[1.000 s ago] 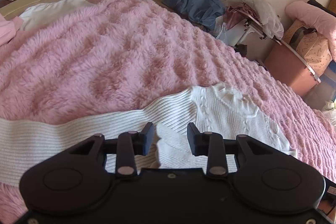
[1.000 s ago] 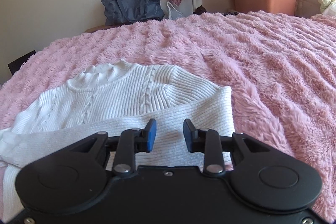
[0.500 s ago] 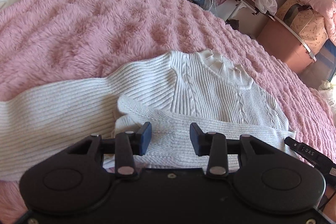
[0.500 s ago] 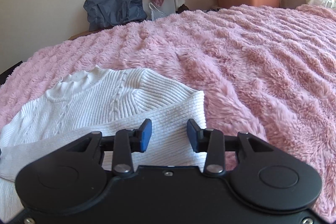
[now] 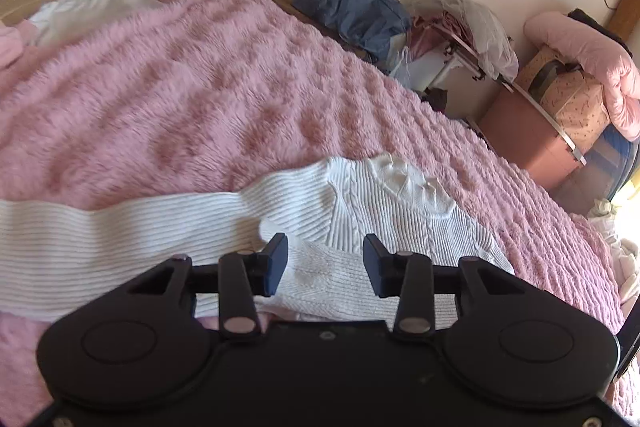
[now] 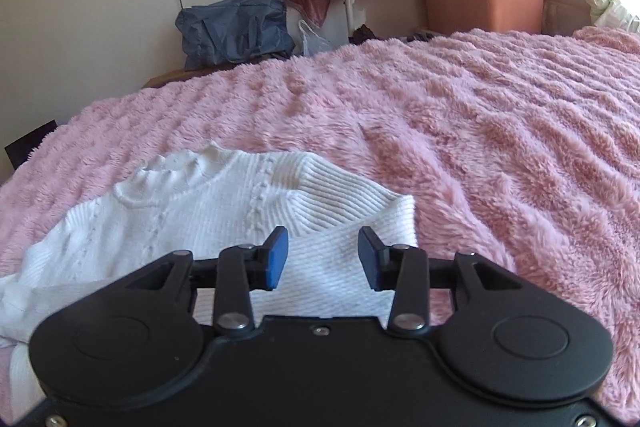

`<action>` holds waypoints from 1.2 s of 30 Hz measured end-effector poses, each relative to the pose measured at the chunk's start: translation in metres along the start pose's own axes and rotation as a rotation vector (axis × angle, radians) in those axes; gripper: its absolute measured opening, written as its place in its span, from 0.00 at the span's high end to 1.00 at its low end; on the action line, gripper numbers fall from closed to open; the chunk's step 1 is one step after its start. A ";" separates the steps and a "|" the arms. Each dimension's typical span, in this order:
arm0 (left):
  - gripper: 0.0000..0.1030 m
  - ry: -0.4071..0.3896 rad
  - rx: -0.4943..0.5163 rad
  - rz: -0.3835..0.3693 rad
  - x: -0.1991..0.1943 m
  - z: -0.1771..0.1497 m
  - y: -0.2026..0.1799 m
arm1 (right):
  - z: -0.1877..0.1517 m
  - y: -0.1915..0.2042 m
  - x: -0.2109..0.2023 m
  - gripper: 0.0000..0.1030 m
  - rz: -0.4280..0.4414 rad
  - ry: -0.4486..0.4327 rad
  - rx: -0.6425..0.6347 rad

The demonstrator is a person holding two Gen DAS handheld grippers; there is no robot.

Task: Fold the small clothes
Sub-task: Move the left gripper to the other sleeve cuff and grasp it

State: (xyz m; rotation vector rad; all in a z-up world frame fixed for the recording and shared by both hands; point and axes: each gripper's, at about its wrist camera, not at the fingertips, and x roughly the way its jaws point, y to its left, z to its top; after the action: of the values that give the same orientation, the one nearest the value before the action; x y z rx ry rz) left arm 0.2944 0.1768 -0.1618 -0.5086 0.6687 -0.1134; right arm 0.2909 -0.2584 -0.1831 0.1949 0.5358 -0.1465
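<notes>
Pink fluffy blanket point(image 5: 208, 99) fills most of both views, and your white ribbed sweater point(image 5: 400, 211) lies flat on it, lower centre of each frame. Progress, as I judge it: early to middle. In the right wrist view the sweater point(image 6: 224, 203) has one sleeve point(image 6: 352, 267) already laid across the body at the lower centre. In the left wrist view the other sleeve point(image 5: 100, 243) stretches out flat toward the left edge of the frame, not yet folded in. Body fold not done either; the collar point(image 5: 412, 183) sits at the far end, open to view. So what's left: that long sleeve in, then the body folded up.

Now your tongs. Left gripper point(image 5: 324, 263), bottom centre of its frame: jaws about half apart and opening, knit below the gap, pads not pressing anything, holding nothing. Right gripper point(image 6: 322, 259), bottom centre of its frame: jaws moderately apart and opening too, hovering over the crossed sleeve, nothing pinched between the pads.
</notes>
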 end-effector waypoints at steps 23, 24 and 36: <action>0.55 -0.345 -0.640 0.342 -0.203 -0.059 0.266 | -0.064 0.236 -0.007 0.53 0.247 0.002 -0.238; 0.55 -0.340 -0.657 0.338 -0.199 -0.059 0.272 | -0.064 0.236 -0.007 0.53 0.228 -0.021 -0.234; 0.55 -0.365 -0.722 0.297 -0.164 -0.054 0.301 | -0.052 0.261 0.043 0.49 0.175 0.015 -0.307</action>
State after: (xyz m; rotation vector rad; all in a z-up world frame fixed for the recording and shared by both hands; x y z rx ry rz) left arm 0.1149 0.4594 -0.2516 -1.0829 0.4025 0.5103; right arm 0.3517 0.0023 -0.2110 -0.0574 0.5465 0.1077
